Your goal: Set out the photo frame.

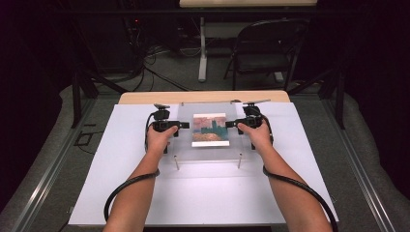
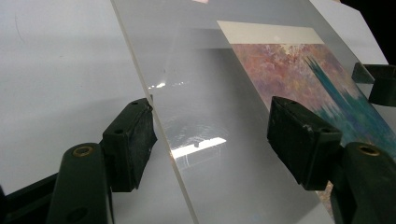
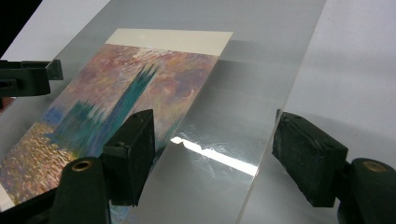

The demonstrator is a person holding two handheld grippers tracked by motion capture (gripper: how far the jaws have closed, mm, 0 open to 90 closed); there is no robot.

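Jaws, left: your left gripper (image 1: 185, 125) has its jaws spread wide, one on each side of the left edge of the clear acrylic sheet (image 2: 205, 116); in the left gripper view a gap shows between each pad and the sheet, so nothing is clamped.
Jaws, right: your right gripper (image 1: 231, 124) is just as wide, its jaws straddling the sheet's right edge, with neither pad pressed against it in the right gripper view.
Left hand: your left hand (image 1: 160, 138) rests low at the sheet's left side, the cable looping back along your forearm.
Acrylic sheet: it sits in the middle of the white tabletop (image 1: 121, 164) cover, between your two grippers, with two small metal standoffs (image 1: 176, 163) showing at its near corners.
Picture: a painted print (image 1: 210, 129) in pinks, teal and gold lies under the sheet at its centre, with a cream band along its far edge.
Right hand: your right hand (image 1: 259, 136) mirrors the left at the sheet's right side.
Background: a folding chair (image 1: 263, 48) stands well beyond the tabletop.
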